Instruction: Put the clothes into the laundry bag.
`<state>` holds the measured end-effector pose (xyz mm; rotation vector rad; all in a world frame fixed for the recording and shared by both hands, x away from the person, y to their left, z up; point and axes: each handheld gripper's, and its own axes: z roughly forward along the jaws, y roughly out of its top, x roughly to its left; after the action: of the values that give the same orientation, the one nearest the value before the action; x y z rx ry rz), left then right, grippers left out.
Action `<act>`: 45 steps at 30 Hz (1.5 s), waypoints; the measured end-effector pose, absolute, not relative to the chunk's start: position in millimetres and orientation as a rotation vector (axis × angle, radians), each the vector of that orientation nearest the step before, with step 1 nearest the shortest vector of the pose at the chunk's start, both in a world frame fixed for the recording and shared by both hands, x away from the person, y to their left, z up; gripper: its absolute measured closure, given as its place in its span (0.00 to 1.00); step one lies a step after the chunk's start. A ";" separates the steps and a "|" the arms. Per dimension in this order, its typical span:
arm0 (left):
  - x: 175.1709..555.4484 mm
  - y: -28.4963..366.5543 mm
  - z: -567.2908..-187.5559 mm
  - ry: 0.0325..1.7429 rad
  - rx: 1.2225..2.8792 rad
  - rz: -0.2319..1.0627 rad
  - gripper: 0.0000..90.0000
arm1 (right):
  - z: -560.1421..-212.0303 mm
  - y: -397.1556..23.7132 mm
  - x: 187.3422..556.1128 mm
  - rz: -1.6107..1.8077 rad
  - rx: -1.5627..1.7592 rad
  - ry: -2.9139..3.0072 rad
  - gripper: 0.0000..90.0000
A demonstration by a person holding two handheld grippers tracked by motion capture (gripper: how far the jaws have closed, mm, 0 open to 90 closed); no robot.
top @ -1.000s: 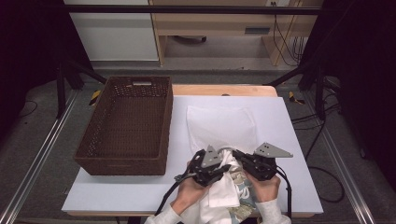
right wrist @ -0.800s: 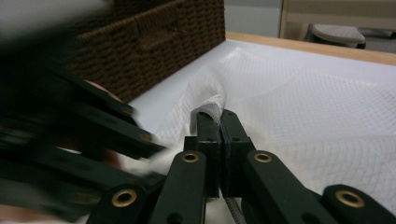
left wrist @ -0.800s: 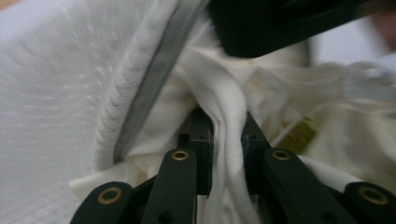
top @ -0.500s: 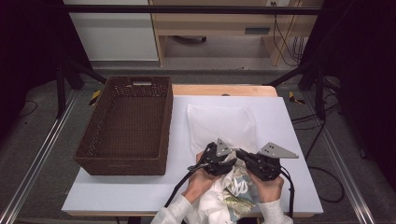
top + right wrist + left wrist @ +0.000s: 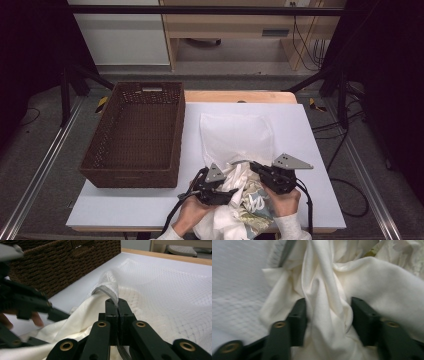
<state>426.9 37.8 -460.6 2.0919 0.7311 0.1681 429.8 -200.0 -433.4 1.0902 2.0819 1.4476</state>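
Observation:
A white mesh bag (image 5: 235, 132) lies flat on the white table (image 5: 310, 150), its mouth toward the front edge. My right gripper (image 5: 252, 166) is shut on the bag's grey-edged rim (image 5: 105, 291) and lifts it a little off the table. A bunched cream cloth (image 5: 240, 180) lies at the bag's mouth, with a patterned piece (image 5: 255, 202) beside it. My left gripper (image 5: 329, 315) is shut on a thick fold of the cream cloth (image 5: 374, 282), just left of the right gripper. The mesh (image 5: 234, 290) lies behind the cloth.
A dark brown wicker basket (image 5: 135, 135) stands on the table's left half, close to the left gripper (image 5: 32, 302). Bare table surface runs to the right of the bag. A wooden edge (image 5: 235, 96) lines the table's far side.
The left gripper has moved right and nearer the front edge, into the cloth beside the right gripper. The right gripper has stayed on the bag's rim.

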 end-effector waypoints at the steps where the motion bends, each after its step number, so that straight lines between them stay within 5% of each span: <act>1: 429.6 33.4 -465.3 0.733 2.081 0.143 0.68 | -433.6 -199.9 429.9 1.448 1.091 2.082 0.99; 3: 429.7 29.1 -464.0 0.733 2.089 0.153 0.80 | -433.9 -199.8 430.1 1.450 1.095 2.082 0.99; 6: 422.8 24.6 -452.9 0.686 2.087 0.239 0.86 | -433.2 -200.3 429.7 1.454 1.098 2.076 0.99; 13: 426.2 0.0 -428.0 0.608 2.086 0.297 0.87 | -427.5 -201.5 427.1 1.498 1.082 2.048 0.99; 23: 464.5 -33.5 -448.9 0.671 2.135 0.350 0.84 | -421.9 -204.5 421.6 1.518 1.046 2.018 0.99; 27: 461.9 -26.6 -449.3 0.688 2.096 0.351 0.73 | -425.6 -206.4 424.0 1.512 1.078 2.026 0.99; 29: 456.8 -13.7 -446.2 0.707 2.075 0.352 0.47 | -427.3 -206.9 424.7 1.501 1.089 2.031 0.99; 31: 449.4 -1.1 -442.4 0.703 2.054 0.343 0.38 | -427.9 -206.2 424.9 1.499 1.084 2.041 0.99; 38: 424.2 34.7 -438.8 0.699 2.066 0.325 0.30 | -428.3 -204.9 425.1 1.490 1.085 2.044 0.99; 41: 418.2 37.5 -458.8 0.720 2.079 0.268 0.40 | -429.0 -204.1 426.0 1.484 1.086 2.051 0.99; 45: 425.4 27.4 -472.2 0.745 2.079 0.155 0.76 | -430.1 -203.0 426.7 1.478 1.088 2.059 0.99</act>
<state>425.4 27.4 -472.2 2.0789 0.7454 0.1552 426.7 -203.0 -430.1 1.0877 2.0594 1.4780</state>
